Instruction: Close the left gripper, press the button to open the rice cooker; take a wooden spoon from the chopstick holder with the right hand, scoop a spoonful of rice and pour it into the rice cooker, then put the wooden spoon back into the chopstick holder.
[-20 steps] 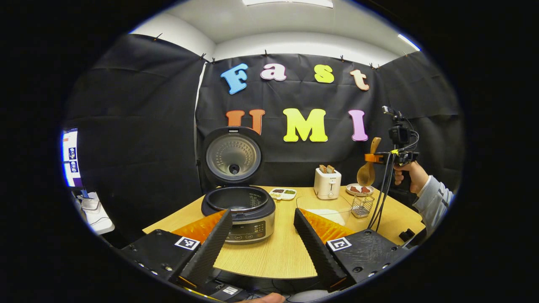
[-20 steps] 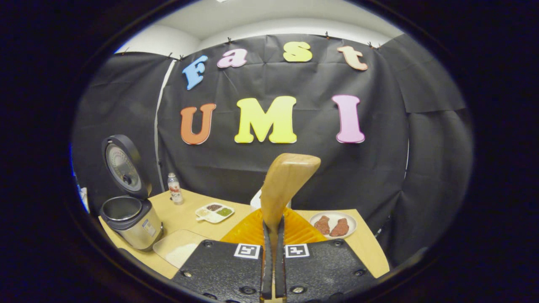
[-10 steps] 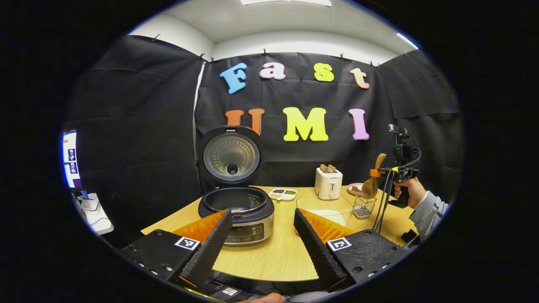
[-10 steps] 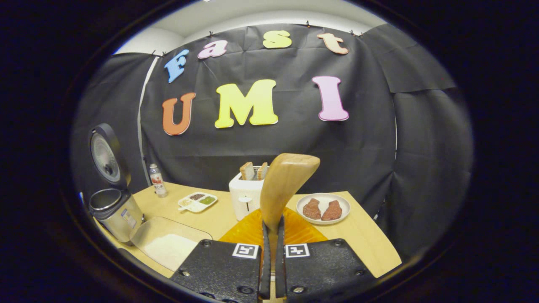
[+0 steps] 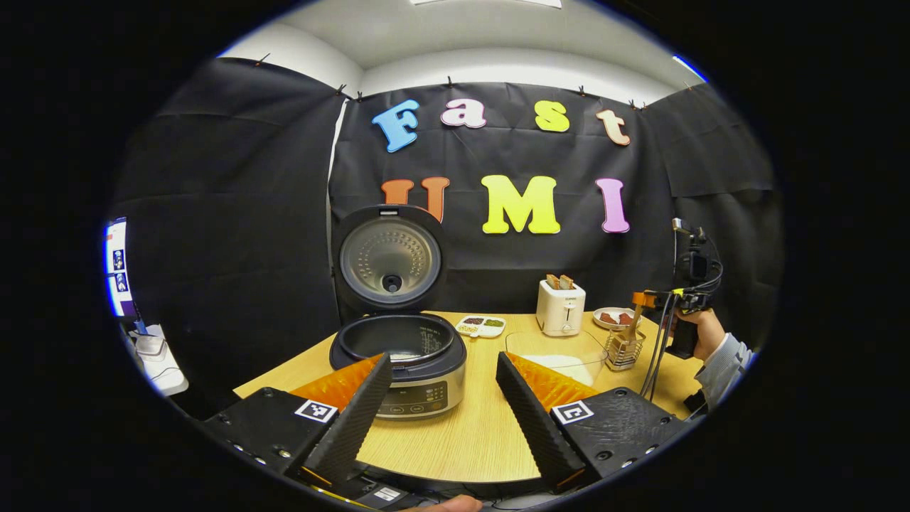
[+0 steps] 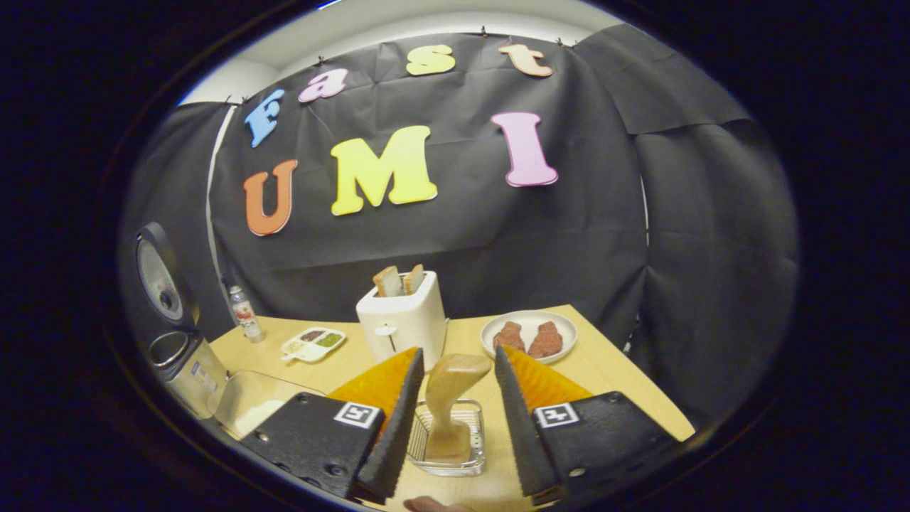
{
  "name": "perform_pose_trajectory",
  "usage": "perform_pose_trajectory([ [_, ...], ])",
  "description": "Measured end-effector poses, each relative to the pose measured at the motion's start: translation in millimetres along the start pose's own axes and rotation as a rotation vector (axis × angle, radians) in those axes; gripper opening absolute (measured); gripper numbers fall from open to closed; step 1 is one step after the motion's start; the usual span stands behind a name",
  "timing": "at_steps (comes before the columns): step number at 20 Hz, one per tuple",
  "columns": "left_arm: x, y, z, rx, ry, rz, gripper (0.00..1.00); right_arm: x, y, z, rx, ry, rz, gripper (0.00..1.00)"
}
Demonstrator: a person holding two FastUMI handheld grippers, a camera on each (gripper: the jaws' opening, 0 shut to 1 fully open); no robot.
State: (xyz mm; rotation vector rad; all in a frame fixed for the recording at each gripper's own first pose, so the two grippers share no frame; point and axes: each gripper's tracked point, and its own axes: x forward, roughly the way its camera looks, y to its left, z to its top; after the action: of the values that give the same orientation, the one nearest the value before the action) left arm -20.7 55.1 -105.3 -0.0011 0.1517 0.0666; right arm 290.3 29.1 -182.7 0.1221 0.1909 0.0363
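Observation:
The rice cooker [image 5: 398, 355] stands open on the wooden table [image 5: 469, 434], its lid [image 5: 389, 259] upright. My left gripper [image 5: 442, 358] is open in front of it, holding nothing. The wooden spoon [image 6: 451, 398] stands bowl-down in the wire chopstick holder [image 6: 448, 444]. My right gripper [image 6: 458, 352] is open around the spoon's handle, with a gap on both sides. In the left gripper view that gripper [image 5: 643, 297] hovers just above the holder [image 5: 624, 348], held by a hand [image 5: 700, 331]. A clear rice container [image 5: 558, 352] lies between cooker and holder.
A white toaster [image 6: 402, 320] with bread stands behind the holder. A plate of meat [image 6: 530, 334] sits at the back right, a divided dish [image 6: 313, 343] and a small bottle [image 6: 244, 313] at the back left. The table's right edge is close to the holder.
The right gripper came down with the spoon, set it into the chopstick holder and opened, letting it go. The left gripper has barely moved.

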Motion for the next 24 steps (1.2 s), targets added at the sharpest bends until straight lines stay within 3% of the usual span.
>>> perform_pose_trajectory([
  [1,3,1,2,0.005,-0.003,0.001,0.94,-6,-3,8,0.008,-0.022,-0.011,0.75],
  [2,6,2,4,0.009,-0.006,0.0,0.94,-13,-8,16,0.014,-0.039,-0.031,0.94],
  [4,12,4,10,0.015,-0.008,-0.002,0.94,-25,-14,25,0.009,-0.069,-0.062,1.0],
  [10,25,28,38,0.006,-0.023,0.018,0.94,-96,-2,59,-0.024,-0.142,-0.069,1.0],
  [12,31,33,56,-0.017,-0.034,0.004,0.94,-124,12,69,-0.024,-0.168,-0.031,0.97],
  [18,54,67,114,-0.012,-0.084,0.066,0.94,-197,49,67,-0.073,-0.194,0.082,0.97],
  [24,90,87,158,-0.059,-0.105,0.09,0.94,-231,76,52,-0.111,-0.18,0.191,1.0],
])
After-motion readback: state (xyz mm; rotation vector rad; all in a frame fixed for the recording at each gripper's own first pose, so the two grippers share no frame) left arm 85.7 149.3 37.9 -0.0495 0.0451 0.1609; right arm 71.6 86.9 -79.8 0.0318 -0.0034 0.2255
